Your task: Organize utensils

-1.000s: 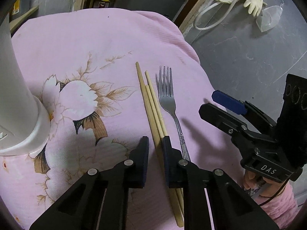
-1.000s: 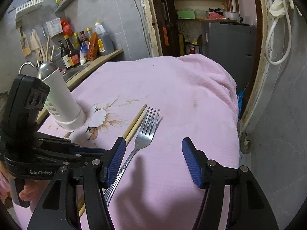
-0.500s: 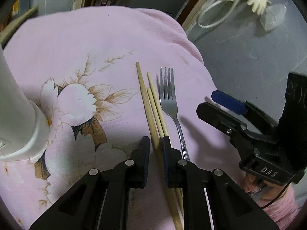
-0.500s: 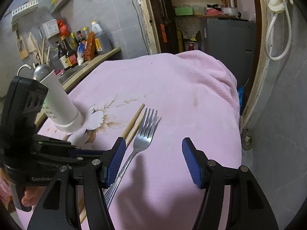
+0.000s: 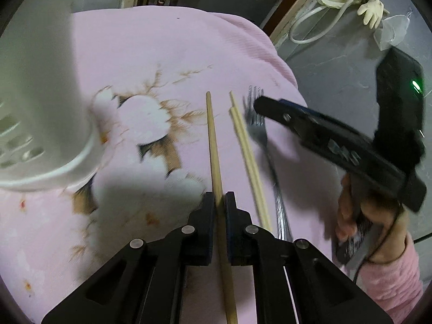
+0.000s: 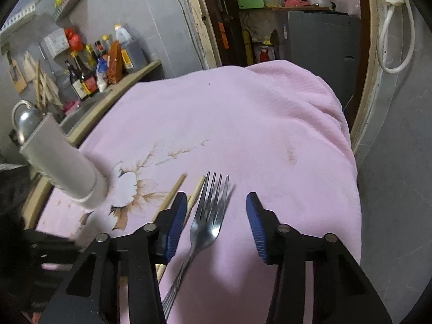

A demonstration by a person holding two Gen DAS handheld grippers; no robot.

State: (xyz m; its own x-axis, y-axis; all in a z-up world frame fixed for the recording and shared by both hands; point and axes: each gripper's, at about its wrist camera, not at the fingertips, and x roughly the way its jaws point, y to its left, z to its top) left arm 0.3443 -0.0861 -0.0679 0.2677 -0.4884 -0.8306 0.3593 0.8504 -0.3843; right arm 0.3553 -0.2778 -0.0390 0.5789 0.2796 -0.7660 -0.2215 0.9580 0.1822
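Note:
In the left wrist view my left gripper (image 5: 220,202) is shut on one wooden chopstick (image 5: 213,140), which runs forward from between its pads. Two more chopsticks (image 5: 244,140) lie side by side on the pink cloth (image 5: 162,54) just to its right. A steel fork (image 5: 260,132) lies right of those. My right gripper (image 5: 272,108) hovers over the fork's tines. In the right wrist view the fork (image 6: 206,224) lies between the blue pads of my right gripper (image 6: 216,199). Its jaws are closing and the pads stand clear of the fork.
A tall white slotted utensil holder (image 5: 40,113) stands on the cloth at the left, also seen as the white holder (image 6: 64,170). Bottles (image 6: 89,75) crowd a counter beyond the table. The cloth's right edge (image 6: 348,162) drops to a grey floor.
My left gripper has closed on one chopstick and drawn it left, apart from the other two. My right gripper has come over the fork's tines and its jaws have narrowed.

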